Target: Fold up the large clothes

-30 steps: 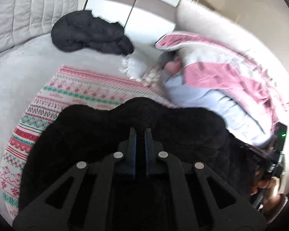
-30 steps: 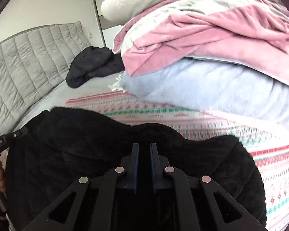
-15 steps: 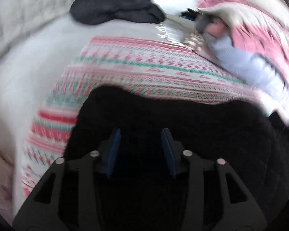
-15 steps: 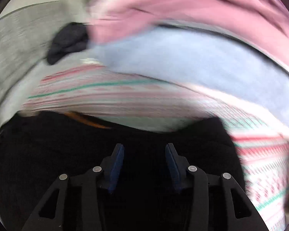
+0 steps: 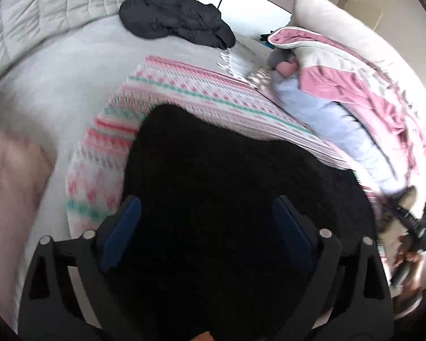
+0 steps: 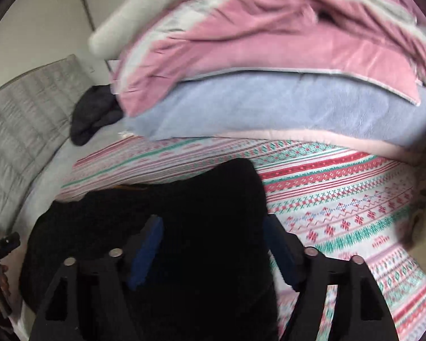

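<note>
A large black fleece garment (image 5: 227, 187) lies folded on a pink, white and green patterned blanket (image 5: 190, 93) on the bed. It also shows in the right wrist view (image 6: 190, 207), on the same blanket (image 6: 340, 199). My left gripper (image 5: 207, 213) is open, its blue pads wide apart over the garment's near edge. My right gripper (image 6: 213, 236) is open too, above the garment's right part. Neither holds cloth.
A dark jacket (image 5: 176, 14) lies crumpled near the grey quilted headboard (image 5: 42, 8). A pile of pink, grey and light blue bedding (image 6: 269, 71) rises on the right side of the bed. A pink cushion (image 5: 8, 176) sits at left.
Both grippers were shut on the black garment a second ago. They have opened and let it go, and it now rests on the blanket. Both have pulled back slightly.
</note>
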